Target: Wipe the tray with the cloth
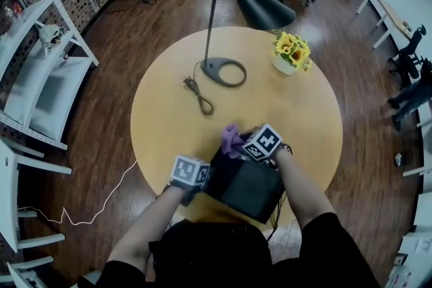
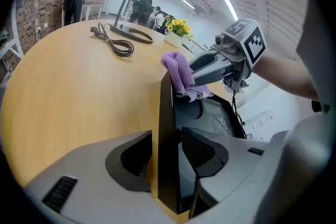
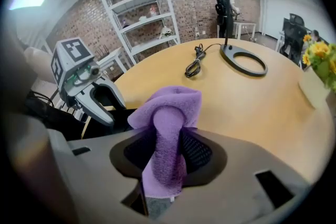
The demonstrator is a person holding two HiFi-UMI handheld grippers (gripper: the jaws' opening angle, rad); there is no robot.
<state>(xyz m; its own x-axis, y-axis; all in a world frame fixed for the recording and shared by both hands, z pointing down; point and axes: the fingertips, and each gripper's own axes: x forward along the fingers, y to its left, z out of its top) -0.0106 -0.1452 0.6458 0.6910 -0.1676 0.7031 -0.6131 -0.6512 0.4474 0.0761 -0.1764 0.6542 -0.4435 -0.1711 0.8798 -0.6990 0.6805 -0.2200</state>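
So here's the setup: the black tray (image 1: 246, 189) sits at the near edge of the round table (image 1: 270, 104), right in front of the person. The left gripper (image 2: 167, 152) is clamped on 1 side wall of it, with the thin black wall sandwiched between the 2 pads. My guess is that's just an anchor so the tray doesn't skate around once the rubbing starts. It also looks tipped up a bit in the head view, though I can't say for sure.

The right gripper (image 3: 168, 157) has the purple cloth (image 3: 170, 113) pinched tight. A wad of it bulges out past the fingertips, which makes sense since that loose end is what does the wiping. From the left gripper view the cloth is right at the tray's far rim, touching it or just over it.

Looks like the wipe is only starting. The lamp base (image 1: 223, 71), cord (image 1: 199, 96) and flowers (image 1: 291, 50) are well out of the way.
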